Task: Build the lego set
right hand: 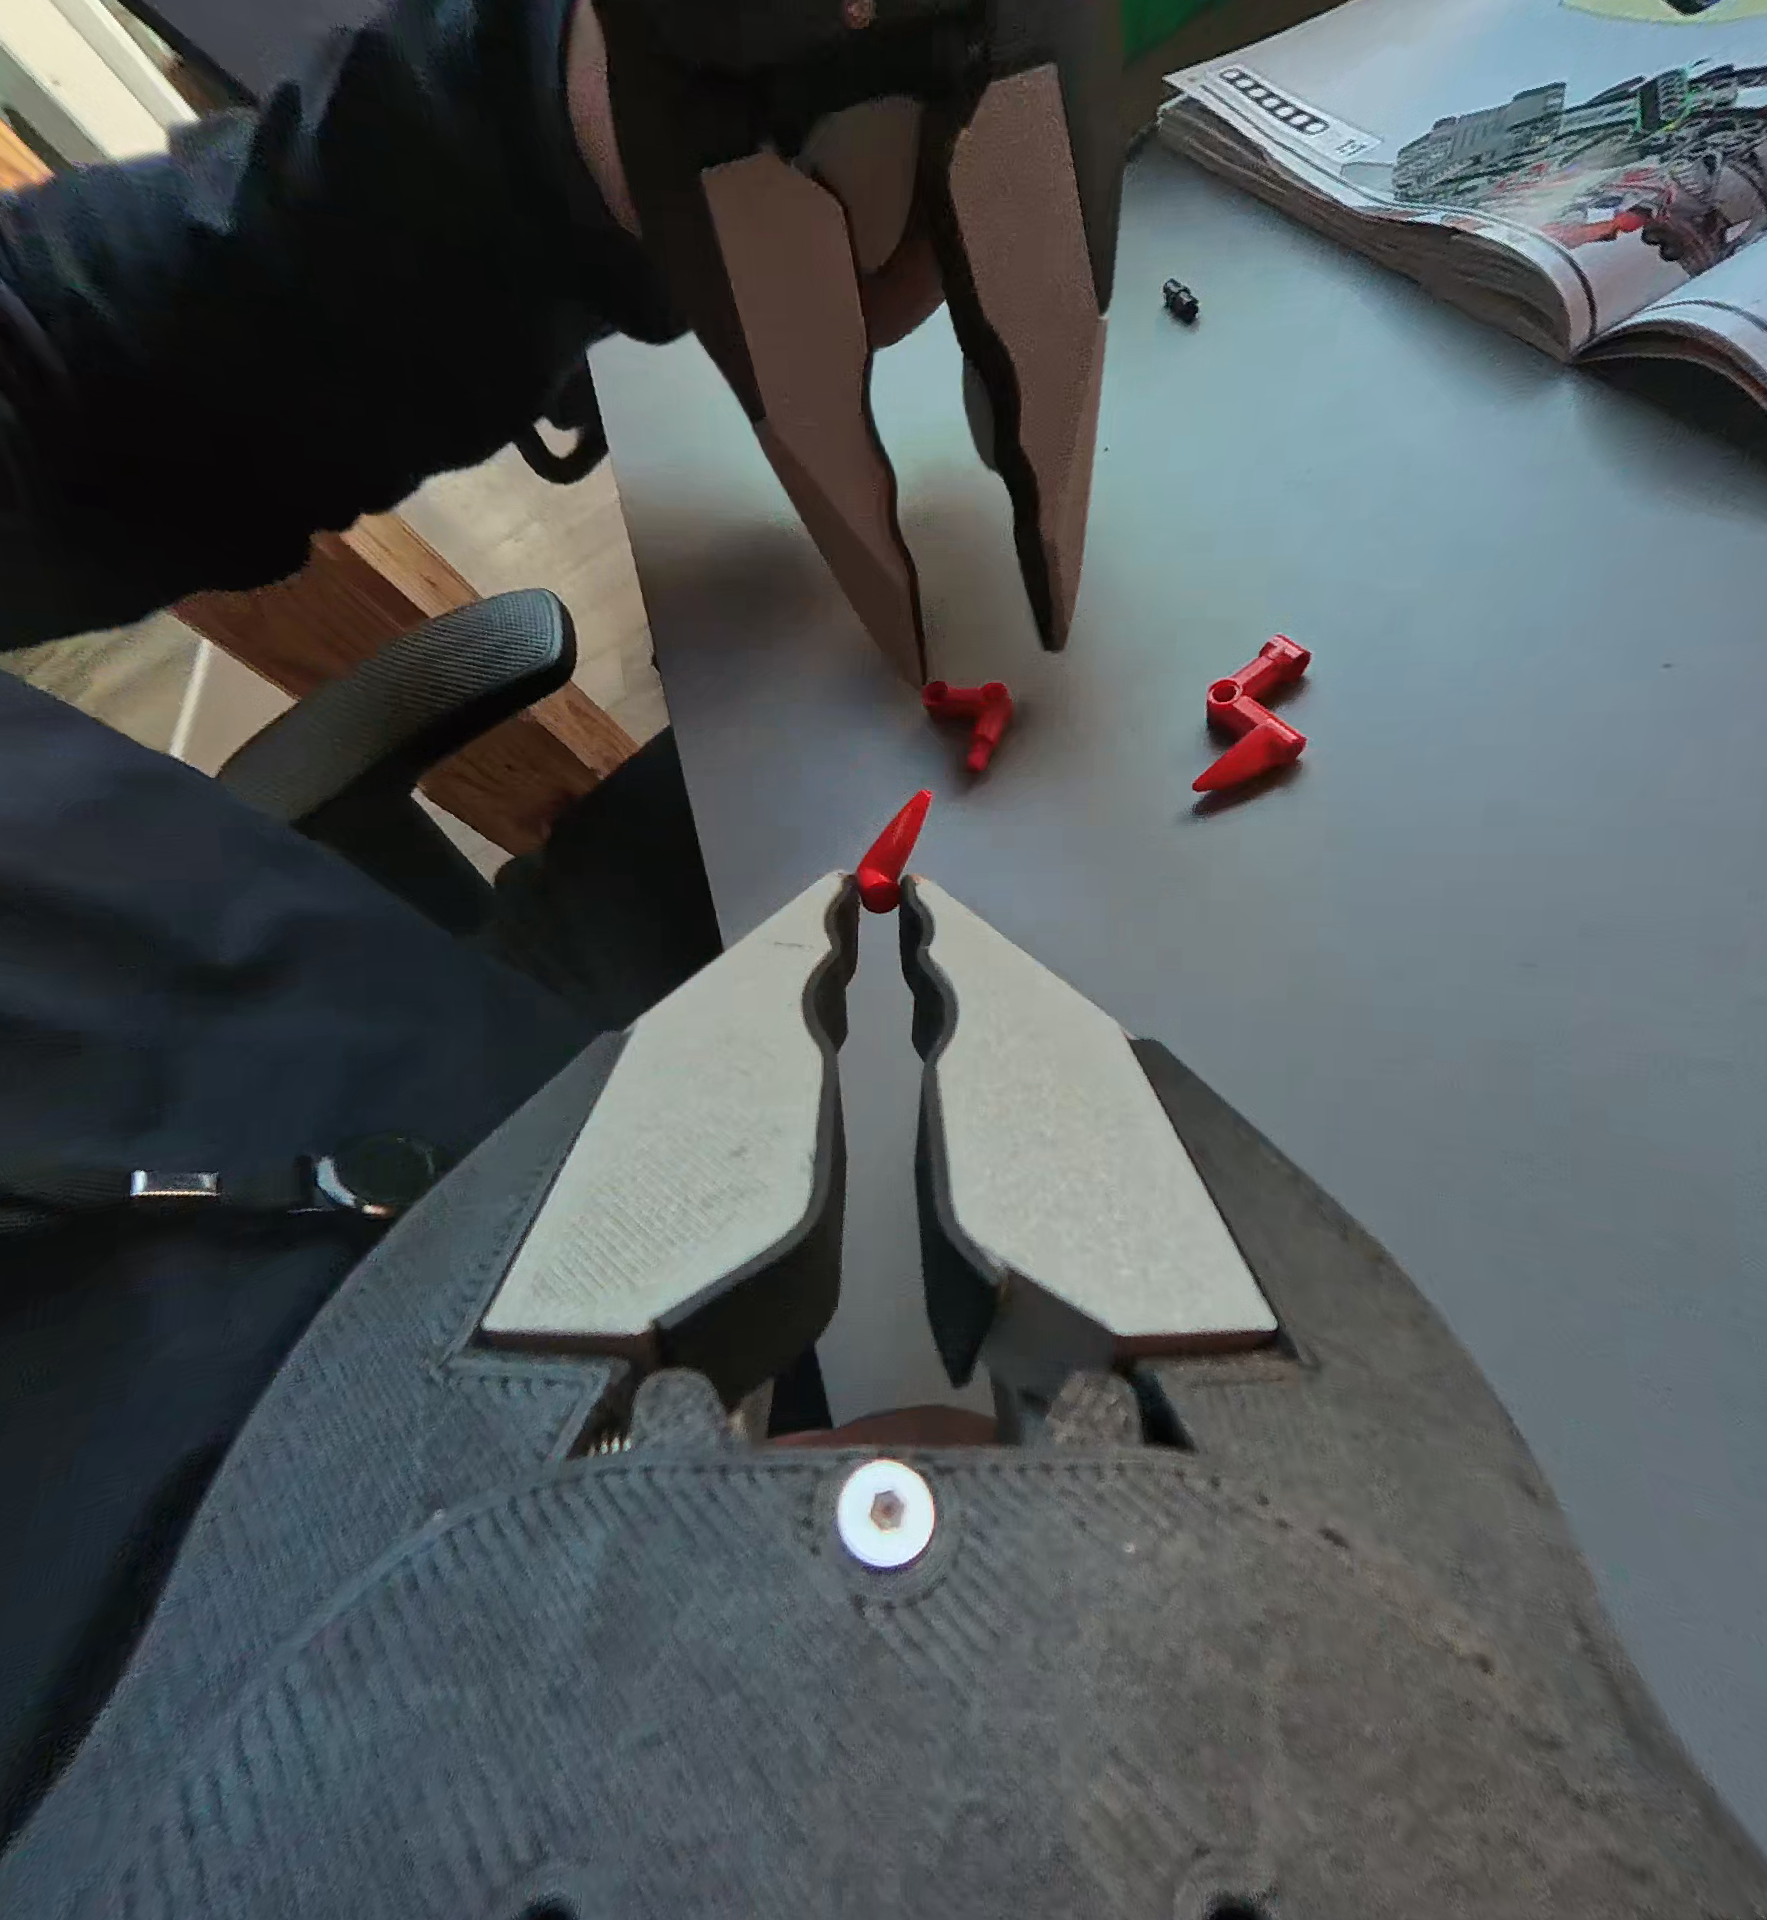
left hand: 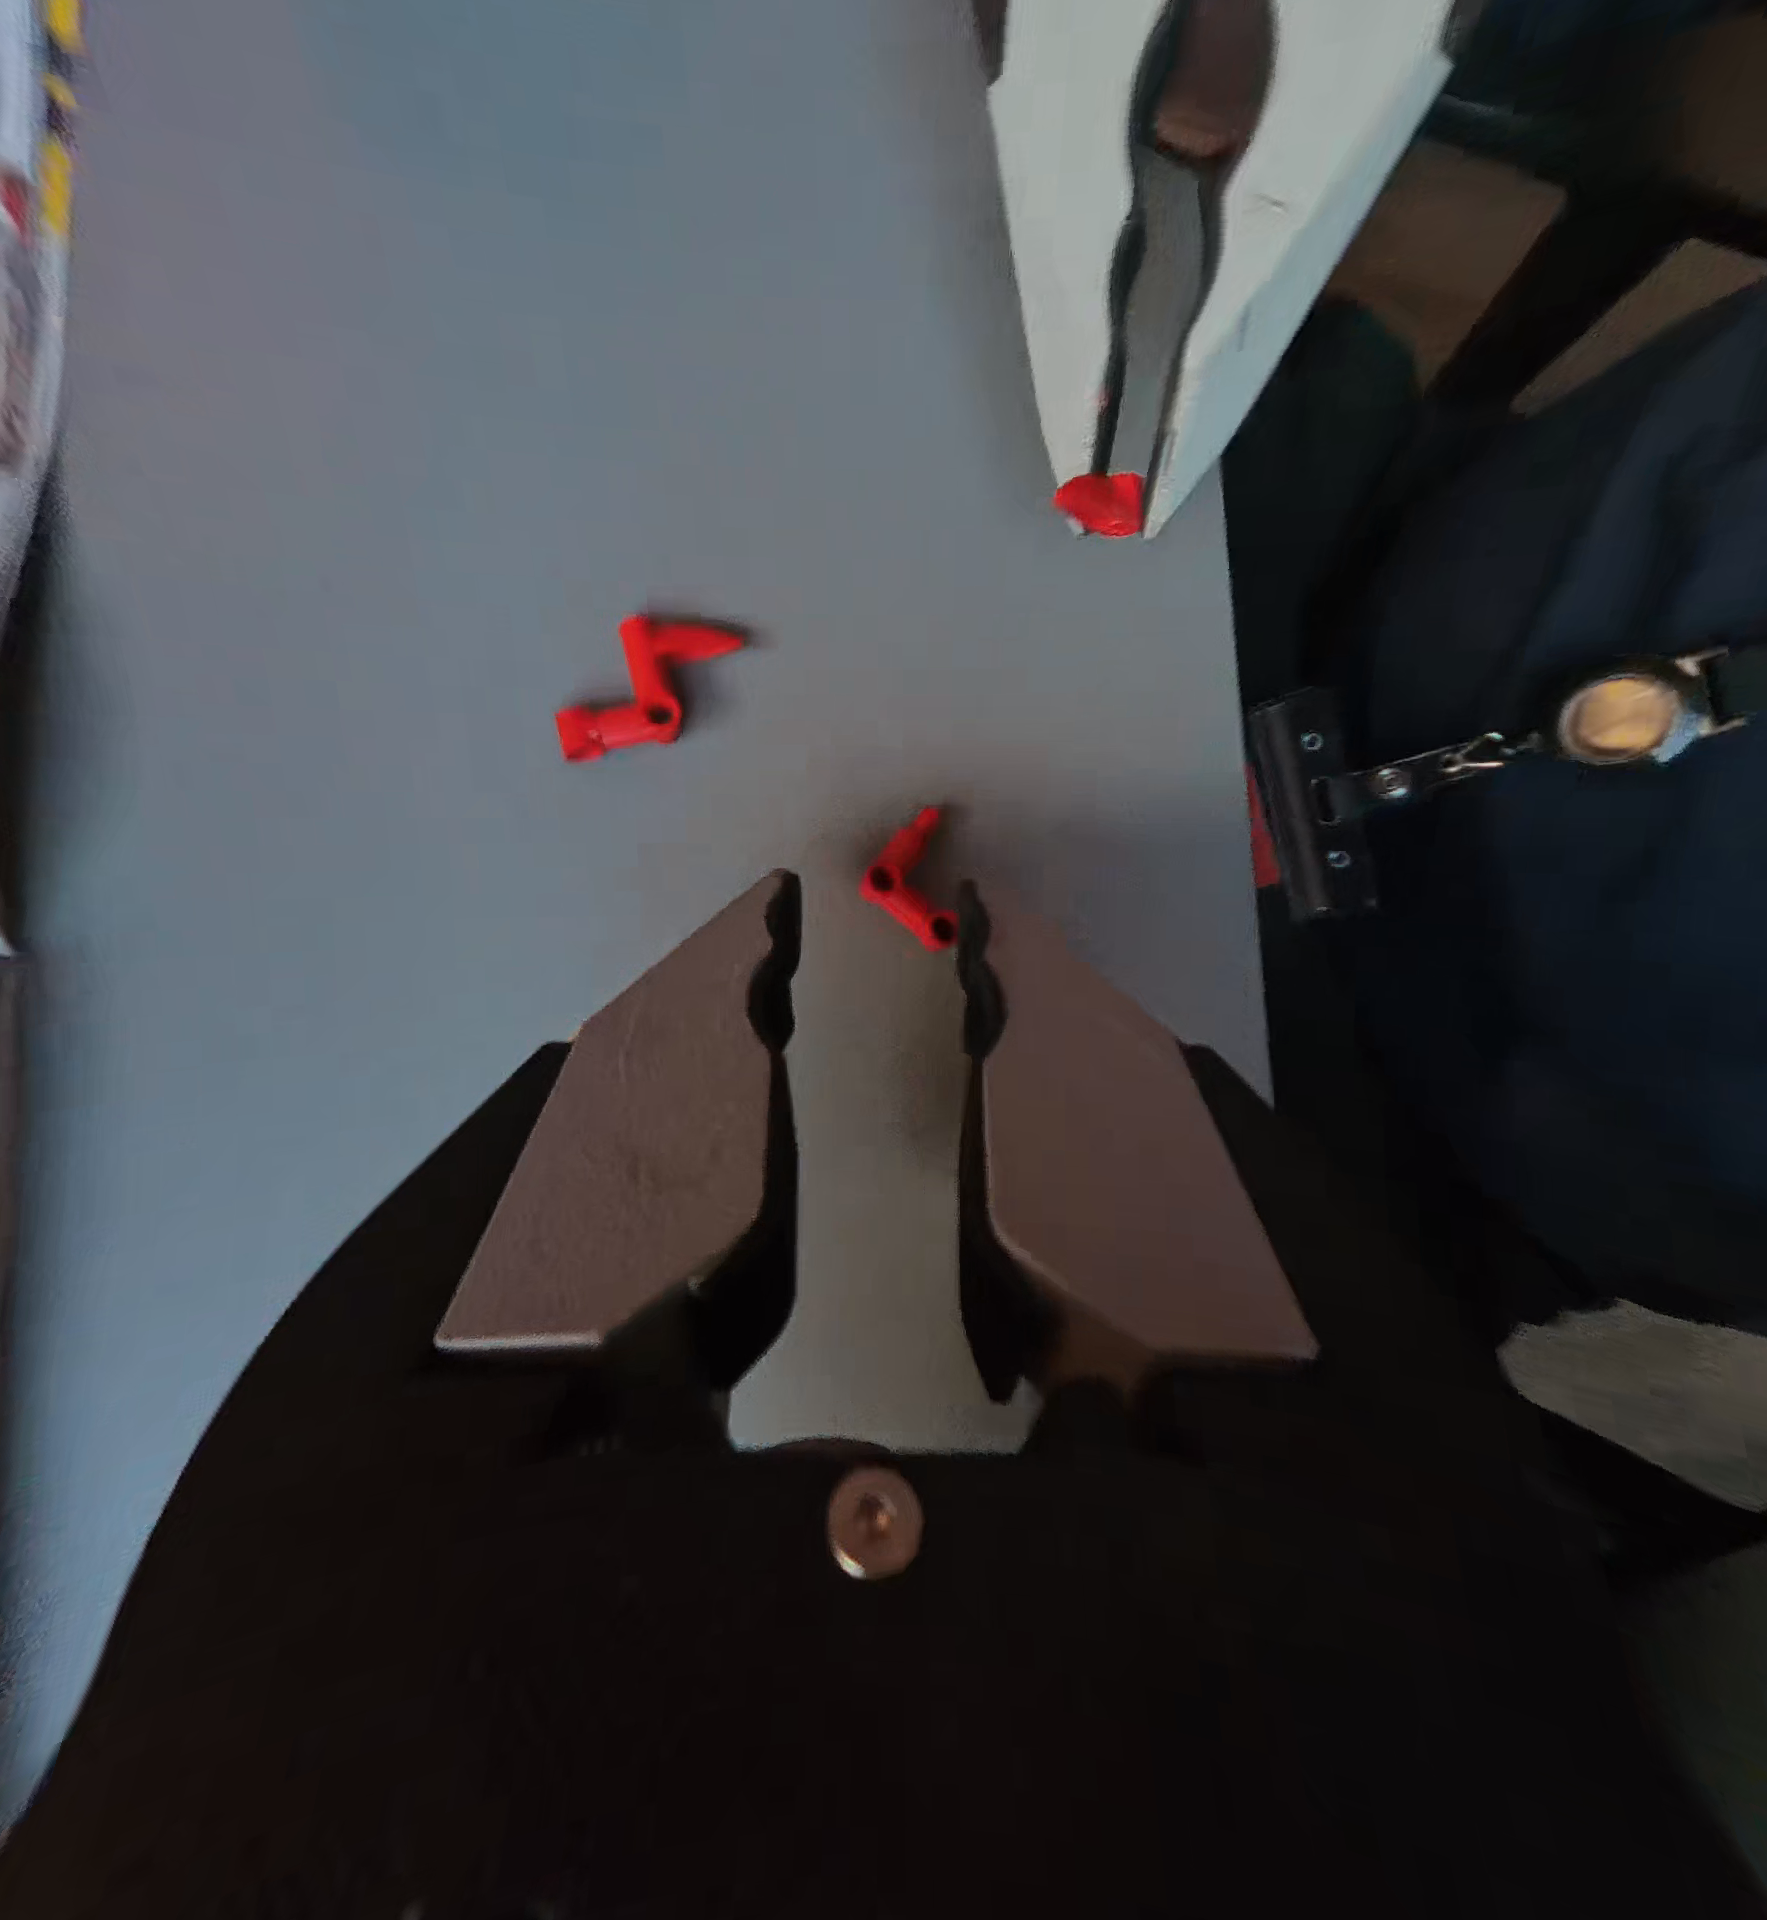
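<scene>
A grey surface (right hand: pixel 1481 935) carries an open instruction booklet (right hand: pixel 1585 208) at its far right. The left gripper (right hand: pixel 983 655), jaws apart, stands tips-down, one tip touching a red angled connector (right hand: pixel 972 712). The right gripper (right hand: pixel 877 891) pinches a red claw piece (right hand: pixel 889 857) above the surface. A red zigzag assembly (right hand: pixel 1253 727) lies nearby, right of the connector.

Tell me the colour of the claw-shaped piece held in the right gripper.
Red. The claw piece is pinched at the right gripper tips, clearest in the right wrist view.
</scene>
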